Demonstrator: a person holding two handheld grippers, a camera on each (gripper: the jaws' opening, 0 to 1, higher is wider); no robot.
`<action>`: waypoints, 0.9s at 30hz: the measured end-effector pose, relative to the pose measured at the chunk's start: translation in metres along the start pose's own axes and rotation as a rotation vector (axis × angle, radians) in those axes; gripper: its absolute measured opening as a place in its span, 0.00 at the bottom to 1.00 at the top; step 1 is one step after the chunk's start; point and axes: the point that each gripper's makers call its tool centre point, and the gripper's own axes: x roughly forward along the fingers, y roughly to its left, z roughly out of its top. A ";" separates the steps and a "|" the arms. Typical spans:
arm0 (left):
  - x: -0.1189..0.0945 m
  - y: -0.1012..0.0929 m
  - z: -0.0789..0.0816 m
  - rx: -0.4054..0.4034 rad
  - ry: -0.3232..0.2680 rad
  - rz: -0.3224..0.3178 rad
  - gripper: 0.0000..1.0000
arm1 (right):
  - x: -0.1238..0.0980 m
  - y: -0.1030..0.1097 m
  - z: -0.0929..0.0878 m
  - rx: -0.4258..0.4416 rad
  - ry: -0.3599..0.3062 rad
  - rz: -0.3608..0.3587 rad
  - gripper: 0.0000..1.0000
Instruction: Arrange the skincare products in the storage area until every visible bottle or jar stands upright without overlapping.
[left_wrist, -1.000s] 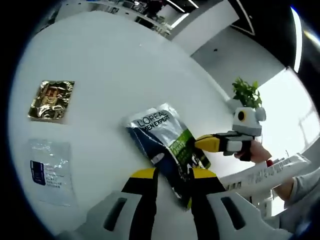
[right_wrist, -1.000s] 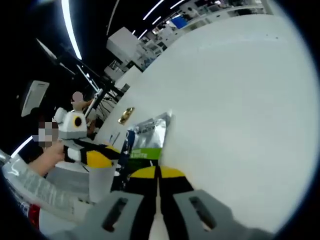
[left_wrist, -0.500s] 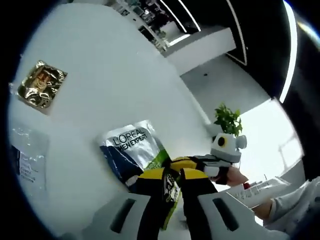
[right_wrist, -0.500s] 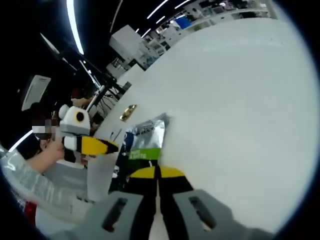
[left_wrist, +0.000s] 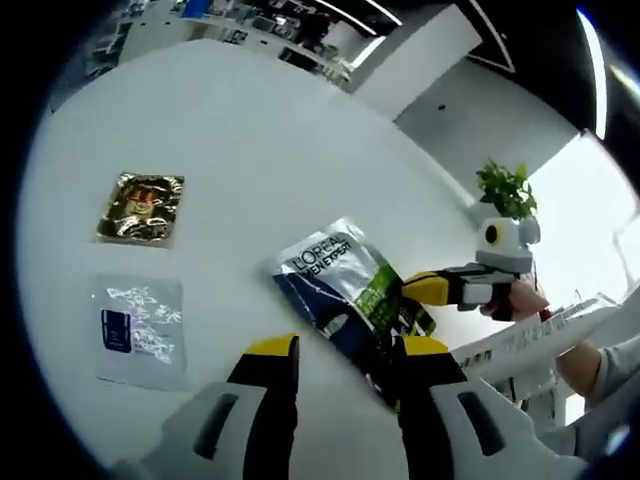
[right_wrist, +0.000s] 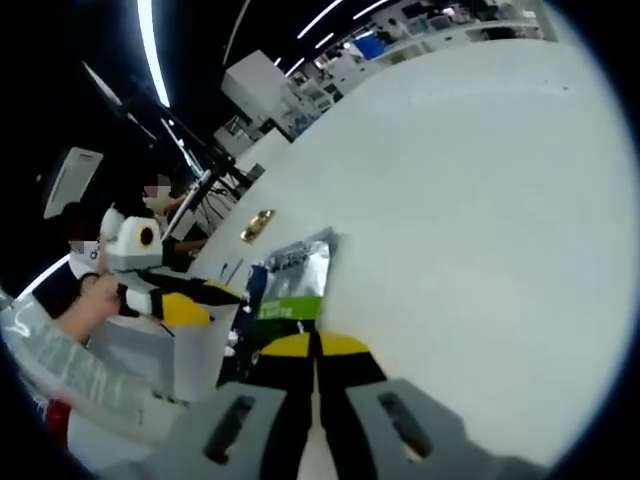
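Note:
A silver, blue and green L'Oreal Men Expert pouch (left_wrist: 335, 285) lies flat on the white table (left_wrist: 260, 140). My left gripper (left_wrist: 347, 350) stands open just short of it, with the pouch's near corner beside the right jaw. From the right, my right gripper (left_wrist: 428, 288) is shut on the pouch's edge. In the right gripper view its jaws (right_wrist: 315, 345) are pressed together at the pouch (right_wrist: 290, 285), and the left gripper (right_wrist: 190, 298) hovers at the left. A gold sachet (left_wrist: 140, 207) and a clear sachet with a blue label (left_wrist: 138, 330) lie further left.
A potted plant (left_wrist: 505, 188) stands past the table's far right edge. A person's hand (left_wrist: 515, 300) and a sleeve (left_wrist: 610, 370) hold the right gripper. Bare table stretches beyond the pouch (right_wrist: 470, 200). Shelves and desks fill the dim room behind.
Half a second ago my left gripper was shut on the pouch; it has since opened and drawn back. The right gripper has kept its hold on the edge.

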 end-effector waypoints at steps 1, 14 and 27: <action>0.001 -0.001 0.001 0.000 0.000 -0.003 0.33 | 0.000 0.000 0.000 -0.001 0.000 -0.001 0.01; 0.022 -0.018 0.006 -0.046 -0.025 -0.069 0.30 | 0.000 0.001 -0.001 -0.004 0.002 -0.007 0.01; 0.036 -0.015 0.031 -0.357 -0.175 -0.172 0.30 | -0.001 0.001 -0.001 0.019 -0.005 0.003 0.01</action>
